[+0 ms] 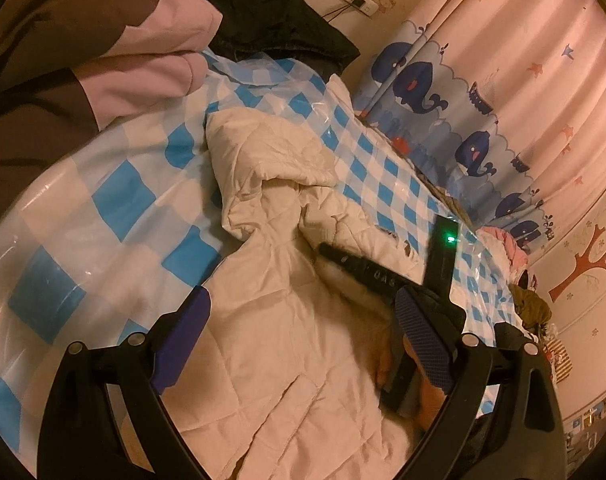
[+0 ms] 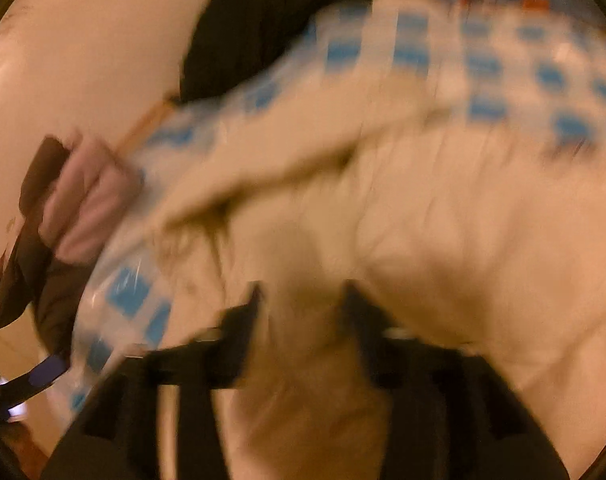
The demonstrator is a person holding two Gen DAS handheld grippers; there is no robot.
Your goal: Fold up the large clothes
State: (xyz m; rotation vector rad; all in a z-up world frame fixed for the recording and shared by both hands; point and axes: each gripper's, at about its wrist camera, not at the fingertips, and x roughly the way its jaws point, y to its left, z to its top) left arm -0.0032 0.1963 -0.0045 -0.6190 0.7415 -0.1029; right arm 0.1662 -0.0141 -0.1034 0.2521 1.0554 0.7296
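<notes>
While cream quilted jacket (image 1: 287, 320) sprawls crumpled on blue-checked glossy sheet (image 1: 115, 200) | left tongs (image 1: 303, 340) agape, empty, over it | right tongs (image 2: 303, 312) parted, blurred, jacket fabric between, grip unclear

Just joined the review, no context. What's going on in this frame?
A person with a gripper in each hand is folding a cream quilted coat spread on a blue-and-white checked sheet. The left gripper hovers open above the coat, gripping nothing. The right gripper is low over the coat's far side, jaws apart with cloth between them; that view is blurred, so contact is unclear. One sleeve is folded across the body. A dark garment and pink-and-brown bedding lie beyond.
</notes>
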